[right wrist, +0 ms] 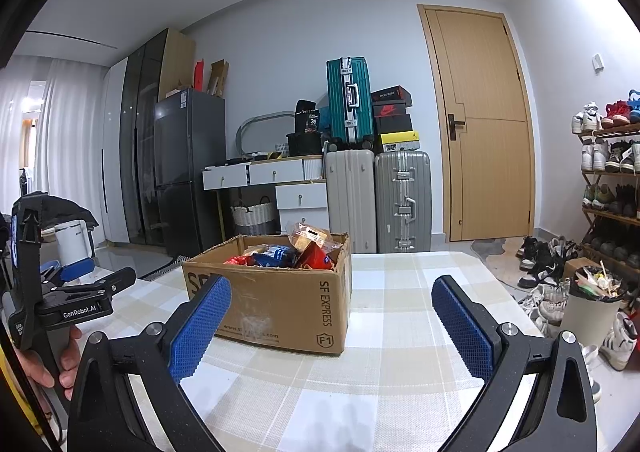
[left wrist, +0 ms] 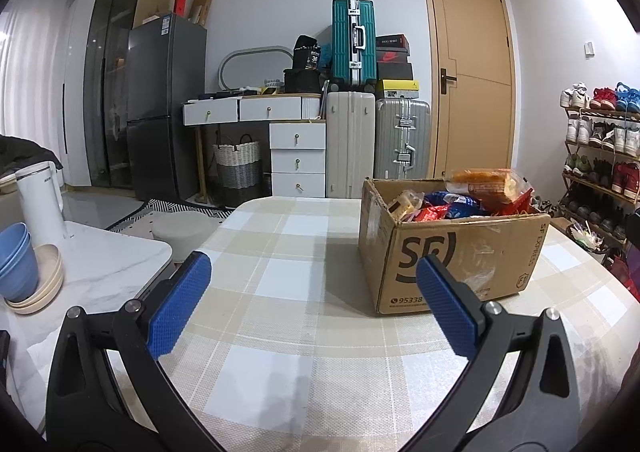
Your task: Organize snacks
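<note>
A brown cardboard box (left wrist: 460, 256) printed SF EXPRESS stands on the checked tablecloth (left wrist: 304, 284), filled with red, blue and orange snack packets (left wrist: 472, 195). In the left wrist view my left gripper (left wrist: 314, 284) is open above the cloth, with the box ahead and to its right. In the right wrist view the box (right wrist: 280, 300) stands ahead and a little left of my right gripper (right wrist: 332, 306), which is open and holds nothing. The snack packets (right wrist: 296, 252) show over the box rim. The left gripper (right wrist: 76, 292) appears at the far left, held by a hand.
A marble side table (left wrist: 104, 272) on the left carries blue bowls (left wrist: 16, 260), beige plates and a white kettle (left wrist: 40, 203). Behind stand a fridge, white drawers, suitcases (left wrist: 352, 43) and a door. A shoe rack (right wrist: 612, 187), loose shoes and a bin (right wrist: 592, 304) are on the right.
</note>
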`<state>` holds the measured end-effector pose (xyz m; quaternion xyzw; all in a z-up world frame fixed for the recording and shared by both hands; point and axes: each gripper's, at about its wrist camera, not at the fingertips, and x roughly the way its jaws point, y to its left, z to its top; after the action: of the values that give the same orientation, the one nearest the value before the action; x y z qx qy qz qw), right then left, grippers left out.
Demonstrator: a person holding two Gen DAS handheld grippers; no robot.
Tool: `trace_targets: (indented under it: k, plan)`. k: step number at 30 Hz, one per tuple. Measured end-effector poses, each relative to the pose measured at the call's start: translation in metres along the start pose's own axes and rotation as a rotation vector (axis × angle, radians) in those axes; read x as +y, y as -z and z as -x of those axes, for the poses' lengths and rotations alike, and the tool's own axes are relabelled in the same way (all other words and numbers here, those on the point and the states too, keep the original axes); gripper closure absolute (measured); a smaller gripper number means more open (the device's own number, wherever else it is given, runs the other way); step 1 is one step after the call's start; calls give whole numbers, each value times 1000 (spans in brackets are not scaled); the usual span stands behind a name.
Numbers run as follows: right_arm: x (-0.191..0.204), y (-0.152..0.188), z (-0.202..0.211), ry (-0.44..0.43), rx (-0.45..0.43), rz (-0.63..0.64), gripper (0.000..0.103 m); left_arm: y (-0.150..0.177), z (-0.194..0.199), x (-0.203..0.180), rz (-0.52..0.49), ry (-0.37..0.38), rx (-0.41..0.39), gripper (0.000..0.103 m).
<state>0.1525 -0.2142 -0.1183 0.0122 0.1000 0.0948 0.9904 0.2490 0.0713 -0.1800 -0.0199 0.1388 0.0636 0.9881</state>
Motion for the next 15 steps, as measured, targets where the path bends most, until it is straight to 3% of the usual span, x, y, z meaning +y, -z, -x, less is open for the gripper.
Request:
trace_targets:
  k: [15]
  plan:
    - [-2, 7, 1, 2, 4, -2, 1, -2, 7, -3, -10, 18, 7, 0]
